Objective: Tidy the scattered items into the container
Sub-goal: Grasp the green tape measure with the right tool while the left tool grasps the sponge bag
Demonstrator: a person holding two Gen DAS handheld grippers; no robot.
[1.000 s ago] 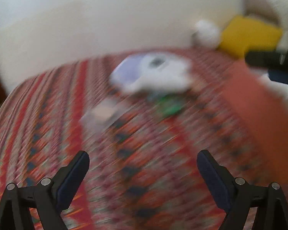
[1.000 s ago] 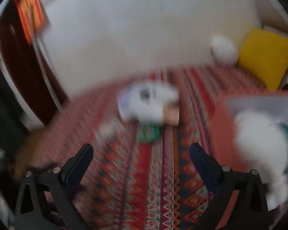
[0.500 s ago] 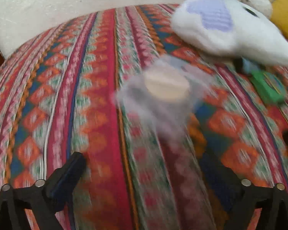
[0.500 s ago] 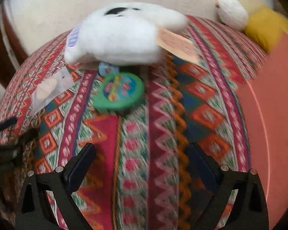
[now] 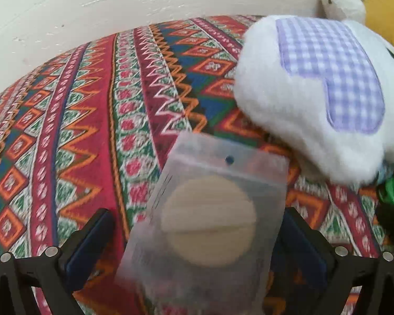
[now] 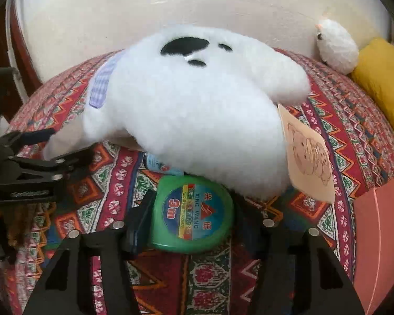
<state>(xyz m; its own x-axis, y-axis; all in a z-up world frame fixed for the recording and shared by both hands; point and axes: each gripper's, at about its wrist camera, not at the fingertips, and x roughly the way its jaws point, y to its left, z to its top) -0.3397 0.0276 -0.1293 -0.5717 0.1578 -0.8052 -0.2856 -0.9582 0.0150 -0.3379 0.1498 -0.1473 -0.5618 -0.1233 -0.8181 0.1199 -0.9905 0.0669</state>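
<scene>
Right gripper (image 6: 189,225) flanks the tape measure (image 6: 194,215), contact uncertain; the plush (image 6: 186,110) at 12 o'clock may snag. Left gripper (image 5: 197,239) straddles the slippery packet (image 5: 210,225), unclamped.

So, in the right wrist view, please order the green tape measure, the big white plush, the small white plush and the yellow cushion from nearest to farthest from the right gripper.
1. Green tape measure, between the right gripper fingers.
2. Big white plush, just behind it.
3. Yellow cushion, far right.
4. Small white plush, by the wall, only slightly farther.
</scene>
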